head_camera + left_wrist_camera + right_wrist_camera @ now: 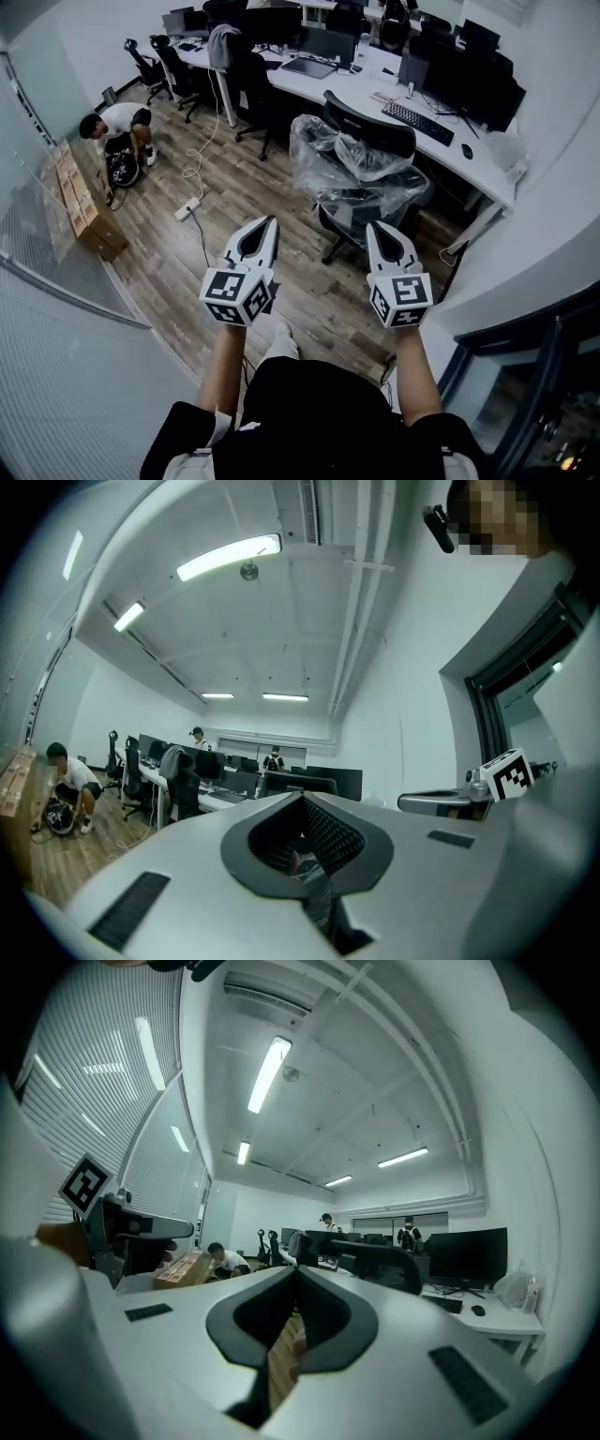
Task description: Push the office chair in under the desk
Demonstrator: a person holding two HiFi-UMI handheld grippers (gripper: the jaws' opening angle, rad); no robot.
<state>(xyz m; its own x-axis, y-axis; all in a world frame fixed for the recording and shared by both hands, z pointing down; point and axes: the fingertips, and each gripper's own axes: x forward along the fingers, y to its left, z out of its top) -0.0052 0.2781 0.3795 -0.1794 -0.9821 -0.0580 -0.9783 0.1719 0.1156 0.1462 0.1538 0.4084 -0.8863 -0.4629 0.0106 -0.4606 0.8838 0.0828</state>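
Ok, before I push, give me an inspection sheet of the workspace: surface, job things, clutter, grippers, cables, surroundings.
Surface: wood floor.
Job's things: office chair, wrapped in clear plastic, stands out from the white desk, not yet pushed in.
Clutter: keyboard and mouse on the desk.
Grippers: left gripper and right gripper both shut, empty, held short of the chair.
Cables: white cable runs over the floor to a power strip, left of the chair.
Surroundings: a person crouches by cardboard boxes at far left.
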